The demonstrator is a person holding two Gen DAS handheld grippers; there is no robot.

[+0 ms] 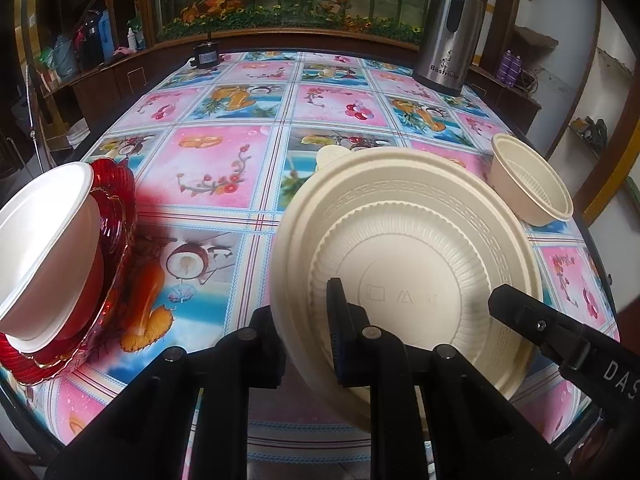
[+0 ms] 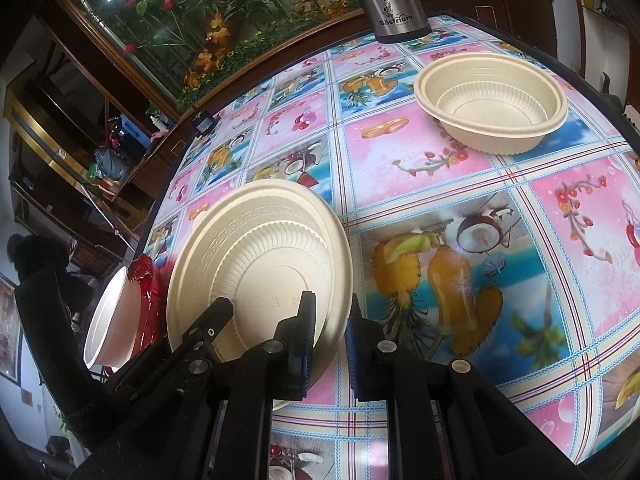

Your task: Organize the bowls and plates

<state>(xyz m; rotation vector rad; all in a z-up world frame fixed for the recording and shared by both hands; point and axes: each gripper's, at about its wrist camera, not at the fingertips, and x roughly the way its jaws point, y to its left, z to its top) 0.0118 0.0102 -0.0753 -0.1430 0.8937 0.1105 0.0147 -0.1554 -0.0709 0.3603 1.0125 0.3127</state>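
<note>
Both grippers, left (image 1: 308, 320) and right (image 2: 330, 332), pinch opposite rims of a round, ribbed cream plate (image 1: 404, 264), tilted above the glossy tablecloth (image 1: 224, 184), perhaps stacked on another.

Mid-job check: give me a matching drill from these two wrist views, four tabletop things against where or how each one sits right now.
Things:
1. cream plate
2. white bowl
3. cream bowl
4. steel jug

States:
A. stands upright at the table's far edge
B. rests on the red glass dish
C. held by its rim, both grippers' jaws shut on it
D. sits alone on the tablecloth, open side up

Pairs: 1-C, 2-B, 3-D, 4-A
</note>
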